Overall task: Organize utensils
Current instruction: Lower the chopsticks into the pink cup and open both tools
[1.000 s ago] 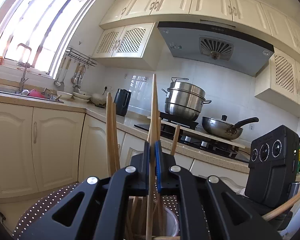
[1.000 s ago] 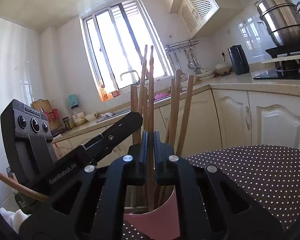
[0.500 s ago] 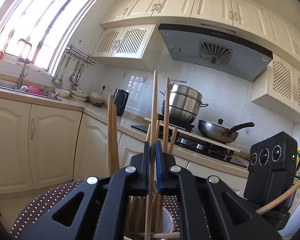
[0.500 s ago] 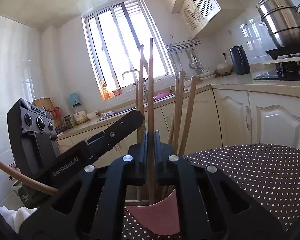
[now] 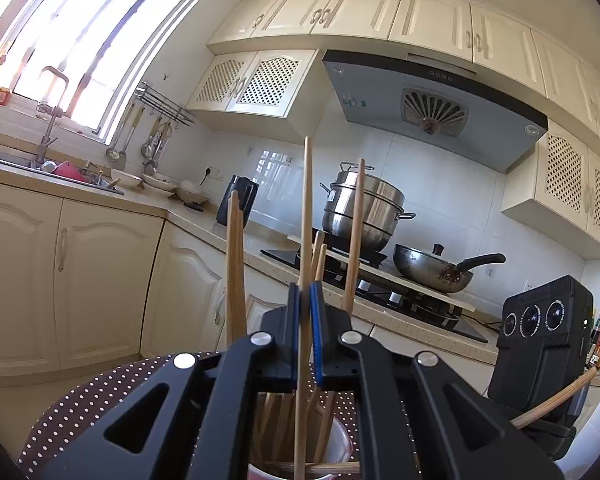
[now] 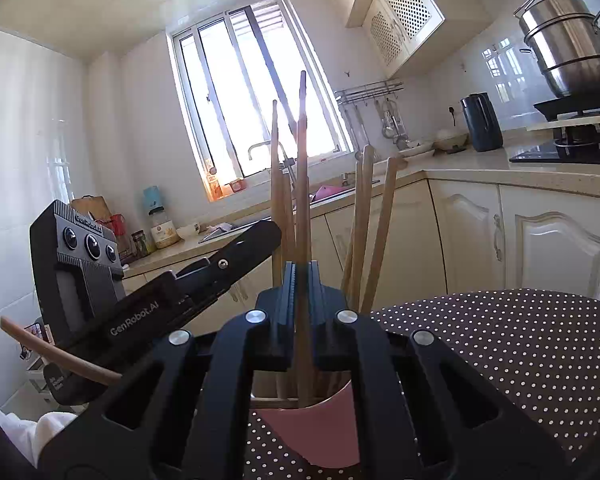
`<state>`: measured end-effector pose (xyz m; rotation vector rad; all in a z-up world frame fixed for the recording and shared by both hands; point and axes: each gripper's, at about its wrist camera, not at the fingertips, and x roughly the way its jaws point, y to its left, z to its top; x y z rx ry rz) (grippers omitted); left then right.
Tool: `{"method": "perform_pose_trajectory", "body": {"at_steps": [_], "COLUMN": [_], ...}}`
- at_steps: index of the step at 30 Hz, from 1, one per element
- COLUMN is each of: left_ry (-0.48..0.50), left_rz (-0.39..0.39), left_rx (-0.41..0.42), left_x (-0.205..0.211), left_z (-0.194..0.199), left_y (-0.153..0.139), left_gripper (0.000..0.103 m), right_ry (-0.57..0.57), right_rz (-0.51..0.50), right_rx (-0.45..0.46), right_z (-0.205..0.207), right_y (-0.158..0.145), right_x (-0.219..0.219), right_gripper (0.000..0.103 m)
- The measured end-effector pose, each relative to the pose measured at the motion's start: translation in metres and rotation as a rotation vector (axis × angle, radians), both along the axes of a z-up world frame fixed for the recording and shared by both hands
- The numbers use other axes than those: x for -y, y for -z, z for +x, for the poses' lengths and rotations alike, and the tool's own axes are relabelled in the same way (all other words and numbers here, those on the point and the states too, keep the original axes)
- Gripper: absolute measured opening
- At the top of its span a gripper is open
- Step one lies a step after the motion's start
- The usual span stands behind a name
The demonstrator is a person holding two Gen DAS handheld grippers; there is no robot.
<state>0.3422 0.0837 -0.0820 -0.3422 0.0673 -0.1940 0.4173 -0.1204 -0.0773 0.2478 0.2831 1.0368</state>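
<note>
On a table covered with a dark polka-dot cloth (image 6: 500,344), a pink cup (image 6: 320,432) stands near both cameras and holds a bundle of wooden chopsticks (image 6: 364,232), all roughly upright and leaning slightly apart. The left gripper (image 5: 305,320) has its blue-padded jaws clamped on a single chopstick (image 5: 307,208) whose lower end reaches down inside the cup. The right gripper (image 6: 302,292) has its jaws clamped on another chopstick (image 6: 302,168), its lower end likewise inside the cup. The left wrist view alone shows the far right side of the kitchen: a range hood (image 5: 432,108), a stacked steel steamer pot (image 5: 364,208) on the hob, and a wok (image 5: 432,272) with a black handle beside it. It also shows the cup's interior as pale, with one chopstick lying crosswise at the rim. The right wrist view alone shows the cup's pink outer wall, the full window (image 6: 256,100) and the far left counter with jars and bottles. Each view shows the body of the opposite gripper at its outer edge, with a curved wooden stick lying against it. The chopsticks are plain light-brown wood, slim and tapered. A dark kettle (image 5: 236,204) stands on the counter in the corner.
</note>
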Motion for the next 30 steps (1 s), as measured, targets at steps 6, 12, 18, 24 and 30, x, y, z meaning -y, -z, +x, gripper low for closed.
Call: {"method": "perform_pose_trajectory", "body": {"at_steps": [6, 12, 18, 24, 30], "left_ry": [-0.010, -0.018, -0.009, -0.025, -0.054], "left_rz": [0.049, 0.106, 0.148, 0.183, 0.189], "left_rx": [-0.008, -0.056, -0.155, -0.194, -0.216], "left_x": [0.007, 0.015, 0.022, 0.026, 0.025], "left_z": [-0.012, -0.026, -0.033, -0.051, -0.075], "left_y": [-0.003, 0.001, 0.013, 0.011, 0.003], "left_gripper": [0.006, 0.006, 0.007, 0.039, 0.045], "right_ry": [0.012, 0.045, 0.099, 0.168, 0.222], "right_rz": [-0.040, -0.117, -0.157, -0.173, -0.163], "right_rx": [0.012, -0.005, -0.043, -0.077, -0.087], "right_z": [-0.011, -0.026, -0.037, -0.050, -0.071], "right_y": [-0.005, -0.001, 0.003, -0.003, -0.010], "right_x": [0.004, 0.005, 0.006, 0.014, 0.030], "right_gripper": [0.006, 0.006, 0.007, 0.011, 0.019]}}
